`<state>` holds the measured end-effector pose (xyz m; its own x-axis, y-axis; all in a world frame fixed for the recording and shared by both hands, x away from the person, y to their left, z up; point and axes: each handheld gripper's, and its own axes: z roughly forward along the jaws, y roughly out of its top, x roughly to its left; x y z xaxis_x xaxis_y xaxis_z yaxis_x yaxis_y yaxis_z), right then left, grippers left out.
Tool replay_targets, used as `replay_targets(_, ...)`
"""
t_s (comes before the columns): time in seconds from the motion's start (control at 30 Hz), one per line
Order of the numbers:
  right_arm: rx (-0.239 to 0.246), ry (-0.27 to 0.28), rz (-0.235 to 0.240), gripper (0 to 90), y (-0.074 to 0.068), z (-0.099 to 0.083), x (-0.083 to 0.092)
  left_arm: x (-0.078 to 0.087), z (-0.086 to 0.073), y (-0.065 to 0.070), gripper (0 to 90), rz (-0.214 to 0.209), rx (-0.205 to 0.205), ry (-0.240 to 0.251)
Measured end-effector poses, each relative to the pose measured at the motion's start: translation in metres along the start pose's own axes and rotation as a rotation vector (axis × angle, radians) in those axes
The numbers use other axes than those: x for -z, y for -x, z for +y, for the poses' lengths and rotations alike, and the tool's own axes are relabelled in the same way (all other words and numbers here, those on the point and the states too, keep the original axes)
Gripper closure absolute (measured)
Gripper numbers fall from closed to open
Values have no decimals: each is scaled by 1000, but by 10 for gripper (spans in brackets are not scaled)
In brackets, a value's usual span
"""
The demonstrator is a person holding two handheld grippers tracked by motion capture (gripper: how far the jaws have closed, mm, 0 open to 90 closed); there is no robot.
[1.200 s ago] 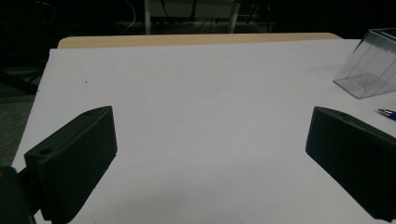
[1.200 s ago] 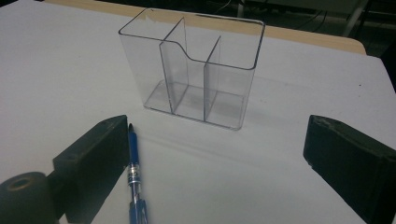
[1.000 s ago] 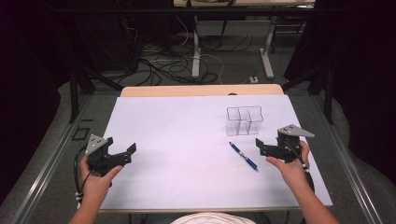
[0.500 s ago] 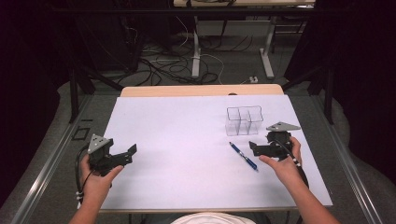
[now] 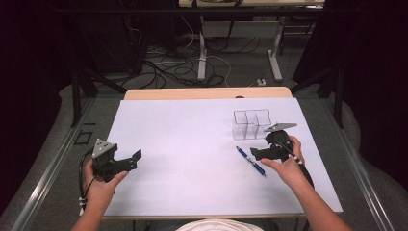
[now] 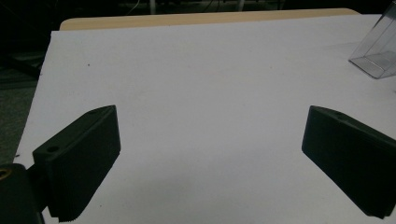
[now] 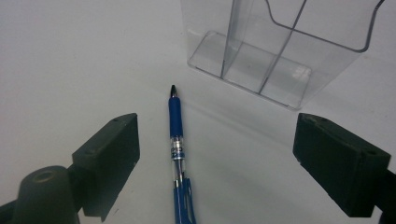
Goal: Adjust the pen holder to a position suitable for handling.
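We see the clear holder standing empty; the blue pen lies between our right hand-held gripper's wide-spread jaws.

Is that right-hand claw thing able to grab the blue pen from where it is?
Probably yes. The right gripper is open, the blue pen lies flat between its jaws, and nothing lies over it; the clear holder stands beyond.

One blue pen, one clear holder, two compartments.
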<state>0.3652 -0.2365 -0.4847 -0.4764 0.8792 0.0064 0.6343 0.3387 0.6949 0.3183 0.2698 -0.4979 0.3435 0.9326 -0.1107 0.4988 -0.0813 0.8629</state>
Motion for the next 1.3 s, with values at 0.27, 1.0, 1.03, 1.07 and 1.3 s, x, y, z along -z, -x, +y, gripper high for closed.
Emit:
replay_targets(0.27,19,-76,25,151,-2,8,-8,0,0,-1,41,0,0,-4)
replay_targets(1.0,62,-157,19,296,-10,24,-31,1,-1,-2,49,1,1,-8)
replay_targets(1.03,64,-167,16,307,-10,23,-34,1,-1,-2,50,4,4,-6)
replay_targets(1.07,64,-167,16,307,-10,23,-34,1,-1,-2,50,4,7,-6)
replay_targets(1.3,78,-209,40,351,-10,21,-44,0,-1,-2,57,3,4,-11)
